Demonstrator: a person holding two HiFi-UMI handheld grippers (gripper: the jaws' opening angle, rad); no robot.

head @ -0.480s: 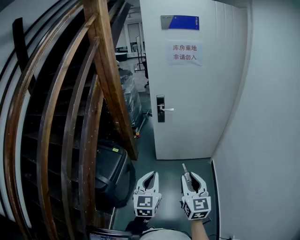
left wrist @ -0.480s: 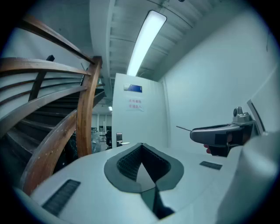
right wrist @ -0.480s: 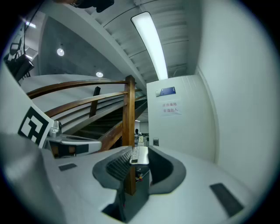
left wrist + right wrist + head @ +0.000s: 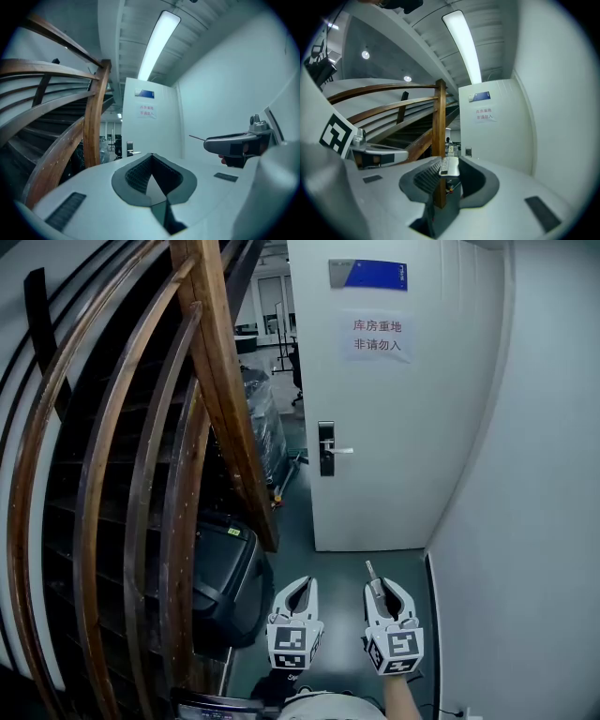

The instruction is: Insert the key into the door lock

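The key [image 4: 371, 574] was clamped in the right gripper [image 4: 386, 586] at lower centre; the jaws of the left gripper [image 4: 302, 584] were held together, empty.

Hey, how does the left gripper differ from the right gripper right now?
The right gripper is shut on the key, whose blade sticks out ahead; the left gripper is shut with nothing between its jaws. The right gripper is beside the white wall; the left gripper is nearer the wooden stair rail. Both point level toward the door.
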